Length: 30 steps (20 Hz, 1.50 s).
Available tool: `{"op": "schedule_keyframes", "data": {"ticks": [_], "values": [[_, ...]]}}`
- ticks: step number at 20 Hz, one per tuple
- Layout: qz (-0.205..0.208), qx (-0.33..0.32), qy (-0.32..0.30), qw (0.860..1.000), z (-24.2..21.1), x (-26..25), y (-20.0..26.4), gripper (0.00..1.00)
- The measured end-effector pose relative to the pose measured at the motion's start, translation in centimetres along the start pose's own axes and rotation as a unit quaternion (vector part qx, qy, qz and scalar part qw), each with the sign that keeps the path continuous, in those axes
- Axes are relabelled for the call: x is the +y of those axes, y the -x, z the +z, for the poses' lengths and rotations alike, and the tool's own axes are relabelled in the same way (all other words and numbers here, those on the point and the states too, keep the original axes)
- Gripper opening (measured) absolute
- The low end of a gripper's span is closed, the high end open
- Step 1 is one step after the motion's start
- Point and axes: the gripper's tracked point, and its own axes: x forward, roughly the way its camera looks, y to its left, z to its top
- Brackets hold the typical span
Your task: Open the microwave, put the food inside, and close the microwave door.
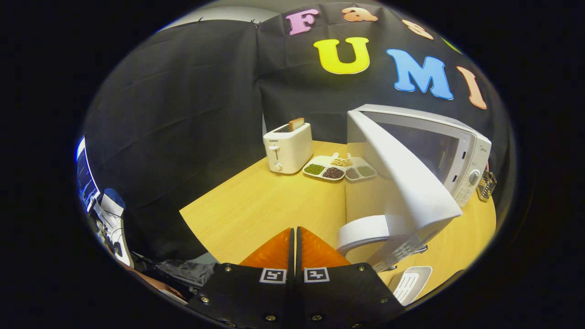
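The white microwave [461,151] stands on the wooden table [256,205], beyond my fingers to the right. Its door [411,183] is swung wide open toward me, and the cavity behind it is in shadow. The door's white handle [361,234] sits just right of my fingertips. My gripper [295,230] is shut with nothing between its fingers, low over the table's near edge. A white divided dish [340,170] with several kinds of beans and grains lies beside the microwave's left side, well ahead of the fingers.
A white toaster [288,148] with a slice of bread in it stands left of the dish. A white slotted object [411,283] lies near the table edge below the door. A small metal basket [487,185] hangs right of the microwave. Left of the table is clutter.
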Motion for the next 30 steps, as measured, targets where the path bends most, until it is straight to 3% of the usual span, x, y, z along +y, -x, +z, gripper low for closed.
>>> {"op": "schedule_keyframes", "data": {"ticks": [17, 30], "values": [[-0.154, -0.021, -0.052, 0.986, 2.1, -17.7, 0.0, 0.0], [-0.208, -0.029, -0.095, 0.973, 3.9, -27.3, -1.0, 0.0]]}}
